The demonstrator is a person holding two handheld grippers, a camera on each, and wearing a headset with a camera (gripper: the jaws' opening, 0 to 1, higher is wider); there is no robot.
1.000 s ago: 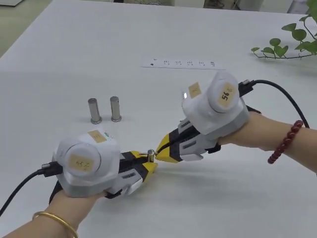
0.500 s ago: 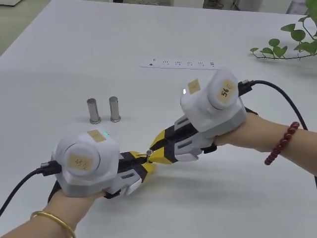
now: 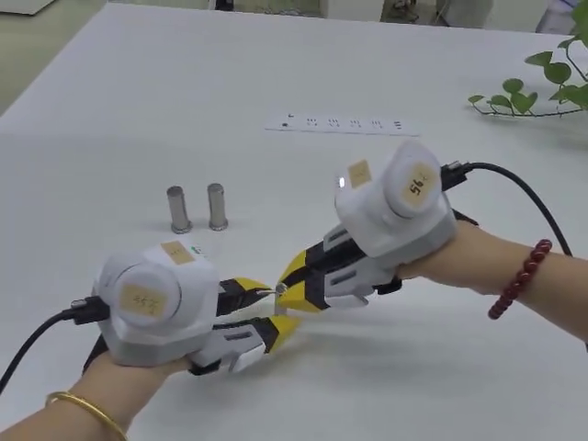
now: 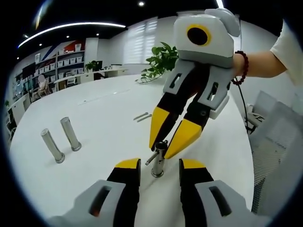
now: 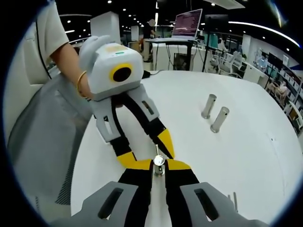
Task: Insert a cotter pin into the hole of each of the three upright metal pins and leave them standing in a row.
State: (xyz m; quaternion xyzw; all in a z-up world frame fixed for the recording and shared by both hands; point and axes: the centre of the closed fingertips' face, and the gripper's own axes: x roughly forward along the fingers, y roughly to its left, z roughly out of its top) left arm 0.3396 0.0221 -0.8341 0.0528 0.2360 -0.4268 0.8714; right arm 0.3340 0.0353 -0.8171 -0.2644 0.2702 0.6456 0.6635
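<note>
The third metal pin (image 4: 158, 163) stands upright on the surface (image 3: 138, 110), long axis vertical, base down. A single cotter pin (image 4: 150, 159) crosses it just below the head, lying roughly level, and pokes out of the side that faces the left hand-held gripper (image 3: 273, 305). The right hand-held gripper (image 4: 162, 149) comes in from above at a slant, its jaws closed on the pin's head. The left hand-held gripper's jaws are spread wide, one on each side of the pin and clear of it. Two more metal pins (image 3: 177, 209) (image 3: 217, 206) stand upright side by side, well apart from the grippers. That makes three pins. Two thin metal pieces (image 4: 142, 116) lie flat farther off.
</note>
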